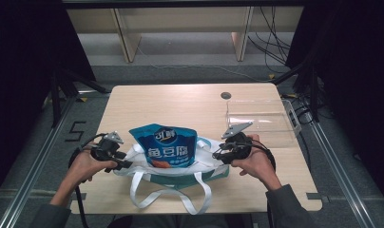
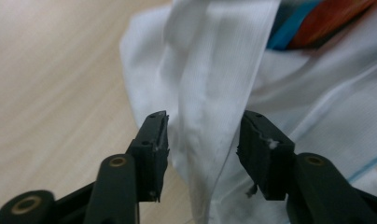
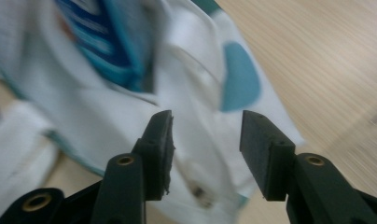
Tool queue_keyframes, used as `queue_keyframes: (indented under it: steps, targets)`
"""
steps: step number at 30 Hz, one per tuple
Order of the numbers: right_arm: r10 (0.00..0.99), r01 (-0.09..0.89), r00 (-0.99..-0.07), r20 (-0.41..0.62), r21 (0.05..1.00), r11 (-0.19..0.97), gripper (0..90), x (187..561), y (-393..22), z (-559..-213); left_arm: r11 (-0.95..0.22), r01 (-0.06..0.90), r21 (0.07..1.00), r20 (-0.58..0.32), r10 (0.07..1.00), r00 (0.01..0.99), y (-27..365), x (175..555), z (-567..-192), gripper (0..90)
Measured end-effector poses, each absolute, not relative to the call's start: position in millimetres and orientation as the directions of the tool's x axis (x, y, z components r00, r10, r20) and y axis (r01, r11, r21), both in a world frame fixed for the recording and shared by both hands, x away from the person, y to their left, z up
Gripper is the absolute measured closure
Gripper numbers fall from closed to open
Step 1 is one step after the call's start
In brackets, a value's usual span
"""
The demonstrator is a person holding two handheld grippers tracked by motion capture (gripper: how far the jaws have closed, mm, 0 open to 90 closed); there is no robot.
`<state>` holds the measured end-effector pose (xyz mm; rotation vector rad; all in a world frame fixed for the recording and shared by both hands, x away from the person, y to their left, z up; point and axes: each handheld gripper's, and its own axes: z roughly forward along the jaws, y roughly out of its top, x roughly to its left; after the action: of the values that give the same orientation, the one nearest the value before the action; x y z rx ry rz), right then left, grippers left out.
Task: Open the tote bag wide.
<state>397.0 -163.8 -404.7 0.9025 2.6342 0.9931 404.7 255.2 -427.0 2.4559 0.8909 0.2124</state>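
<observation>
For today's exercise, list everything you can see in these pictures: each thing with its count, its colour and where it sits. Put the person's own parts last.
Table: one, light wood, centre of the high view.
Tote bag: one, white with teal patches, lying at the table's near edge between the two grippers.
Bag handles: two, white, trailing toward the near edge.
Snack pouch: one, blue with an orange patch, standing in the tote bag's mouth.
Clear box: one, transparent, on the table's far right part.
Shelving: one, pale wood, beyond the table.
Left gripper: one, black, jaws open astride a fold of white bag fabric.
Right gripper: one, black, jaws open over the bag.
Hands: two, holding the grippers.
</observation>
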Motion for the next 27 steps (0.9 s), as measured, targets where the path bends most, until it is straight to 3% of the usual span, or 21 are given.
queue_keyframes:
  steps: [3,8,12,13,16,18,21,27]
  targets:
    - [0.512,0.421,-0.854,0.087,0.694,0.584,51.3,383,-147,-399,-0.661,0.523,0.538,0.004,0.623,0.782,245,406,-420,48.4]
    - [0.370,0.326,-0.925,0.088,0.685,0.652,48.1,366,-118,-397,-0.679,0.499,0.539,0.002,0.593,0.805,233,417,-423,48.0]
    - [0.295,0.279,-0.951,0.095,0.676,0.683,47.9,359,-102,-403,-0.689,0.500,0.525,-0.021,0.576,0.817,235,429,-425,56.3]
    - [0.280,0.269,-0.955,0.092,0.661,0.700,49.5,358,-97,-409,-0.686,0.500,0.528,-0.027,0.575,0.818,234,431,-426,60.3]
    - [0.242,0.222,-0.969,0.048,0.600,0.769,69.3,357,-88,-423,-0.701,0.488,0.520,0.006,0.574,0.819,234,438,-422,72.0]
    - [0.227,0.212,-0.973,0.041,0.550,0.808,77.1,356,-85,-433,-0.652,0.521,0.551,-0.020,0.614,0.789,238,447,-422,81.6]
    - [0.217,0.207,-0.975,0.040,0.503,0.839,80.6,354,-83,-445,-0.565,0.593,0.574,-0.118,0.659,0.743,247,470,-431,83.8]
    - [0.174,0.163,-0.985,0.009,0.391,0.906,81.6,355,-73,-472,-0.546,0.699,0.462,-0.164,0.722,0.672,242,500,-466,84.3]
